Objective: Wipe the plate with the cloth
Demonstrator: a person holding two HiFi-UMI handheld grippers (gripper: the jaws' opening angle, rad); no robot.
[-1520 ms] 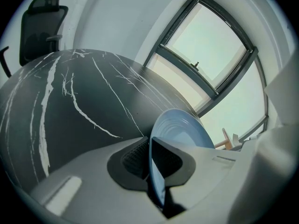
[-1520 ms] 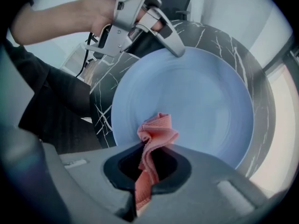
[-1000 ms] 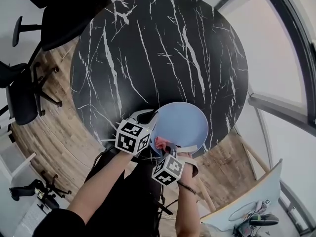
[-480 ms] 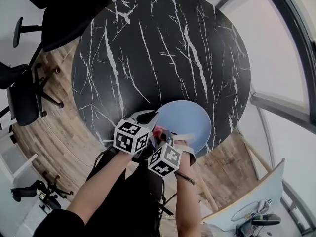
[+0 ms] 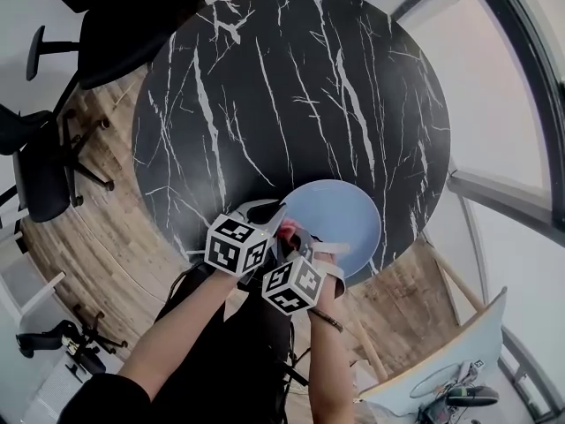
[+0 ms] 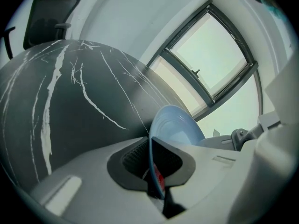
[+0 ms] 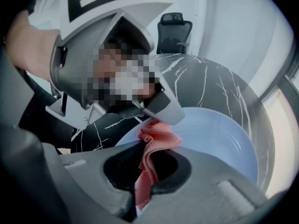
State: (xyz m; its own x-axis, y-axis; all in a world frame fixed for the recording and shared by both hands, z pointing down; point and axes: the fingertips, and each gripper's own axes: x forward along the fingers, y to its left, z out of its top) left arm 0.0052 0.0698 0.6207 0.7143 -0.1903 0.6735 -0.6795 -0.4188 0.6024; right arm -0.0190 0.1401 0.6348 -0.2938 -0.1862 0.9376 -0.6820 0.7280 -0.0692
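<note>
Left gripper (image 6: pixel 153 163) jaws pinch plate (image 6: pixel 180 127) rim, right gripper (image 7: pixel 147 171) jaws pinch cloth (image 7: pixel 156 141): best brace plate, drag cloth flat across.

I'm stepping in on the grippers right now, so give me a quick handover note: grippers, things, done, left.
Grippers: left gripper shut on the rim of the light blue plate, jaws just tightened slightly; right gripper shut on the pink cloth.
Things: plate at the near edge of the black marble table; cloth at the plate's rim beside the left gripper.
Done: cloth brought to the plate; wiped area cannot be told.
Left: wipe across the rest of the plate.
</note>
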